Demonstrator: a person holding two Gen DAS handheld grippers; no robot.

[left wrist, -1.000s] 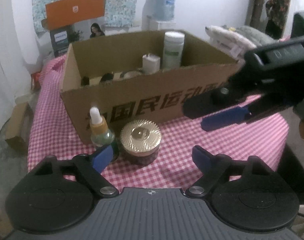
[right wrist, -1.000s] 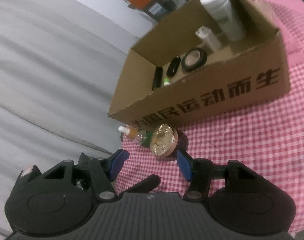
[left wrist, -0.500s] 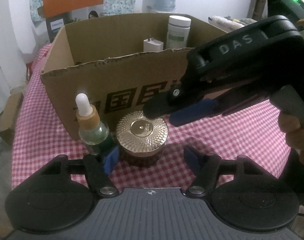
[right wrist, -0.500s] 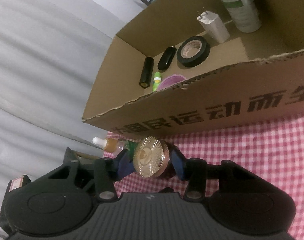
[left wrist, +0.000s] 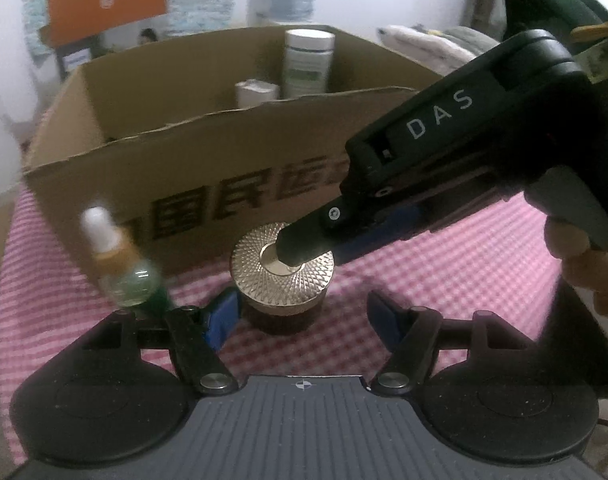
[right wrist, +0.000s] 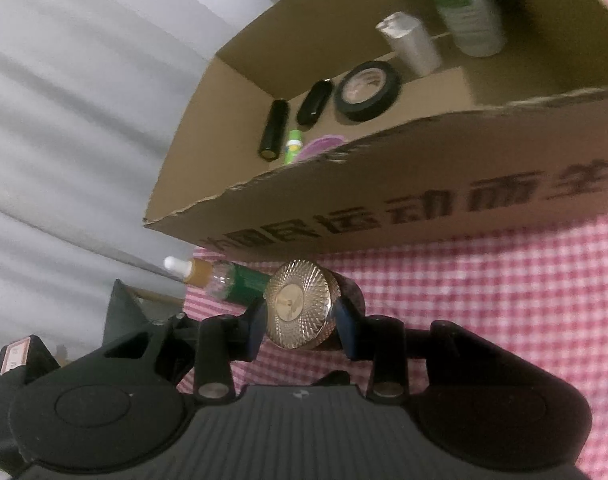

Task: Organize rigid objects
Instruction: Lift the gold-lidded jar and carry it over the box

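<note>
Your right tongs (right wrist: 298,330) closing, pads either side of gold-lidded jar (right wrist: 300,310). Left tongs (left wrist: 302,316) wide, nothing gripped. Jar: ribbed gold lid, dark body, on checked counter (right wrist: 503,300). Dropper bottle (right wrist: 220,278) at jar's 9 o'clock. Cardboard box (right wrist: 423,200) at 12: tape roll (right wrist: 367,96), white bottle (right wrist: 459,4), black tubes.

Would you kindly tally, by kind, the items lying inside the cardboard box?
White bottle: 1
White charger: 1
Black tape roll: 1
Black cylinders: 2
Green tube: 1
Purple item, half hidden: 1
Total: 7
</note>
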